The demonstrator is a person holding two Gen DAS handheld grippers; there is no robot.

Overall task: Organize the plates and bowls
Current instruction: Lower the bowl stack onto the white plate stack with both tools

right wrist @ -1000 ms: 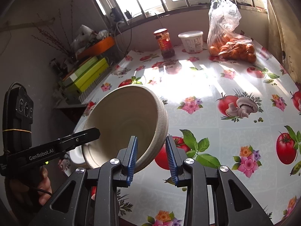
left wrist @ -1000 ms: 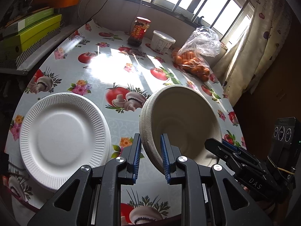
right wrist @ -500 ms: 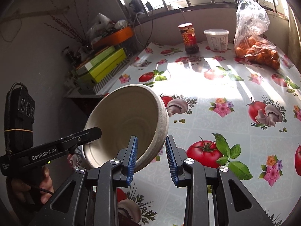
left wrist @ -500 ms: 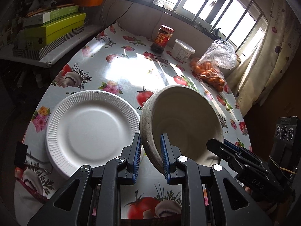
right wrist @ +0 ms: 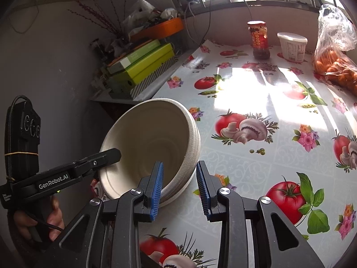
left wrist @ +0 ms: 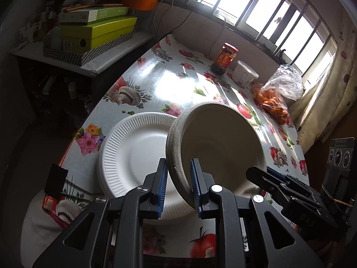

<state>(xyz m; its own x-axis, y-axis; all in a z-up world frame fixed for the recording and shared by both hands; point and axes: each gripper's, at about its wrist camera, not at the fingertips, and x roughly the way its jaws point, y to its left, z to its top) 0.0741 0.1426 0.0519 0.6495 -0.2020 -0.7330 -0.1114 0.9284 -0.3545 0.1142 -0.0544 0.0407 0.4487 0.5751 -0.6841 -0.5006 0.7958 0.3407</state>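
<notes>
A stack of beige bowls (left wrist: 223,143) hangs tilted above the table, carried by both grippers. My left gripper (left wrist: 178,185) is shut on its near left rim, blue pads on either side of the wall. In the right wrist view the same bowls (right wrist: 151,143) sit with their right wall between the pads of my right gripper (right wrist: 180,187), which is shut on it. The left gripper (right wrist: 111,156) shows there at the opposite rim. A white ribbed paper plate (left wrist: 133,156) lies on the table, partly under the bowls' left edge.
At the table's far side stand a red-labelled jar (left wrist: 225,60), a white tub (left wrist: 244,74) and a bag of oranges (left wrist: 274,102). A side shelf with green boxes (left wrist: 96,33) adjoins the table's left. The table edge (left wrist: 73,143) runs close to the plate.
Both grippers have carried the bowls leftward across the table. The plate, once well left of the bowls, now lies partly beneath them. Both grips are unchanged.
</notes>
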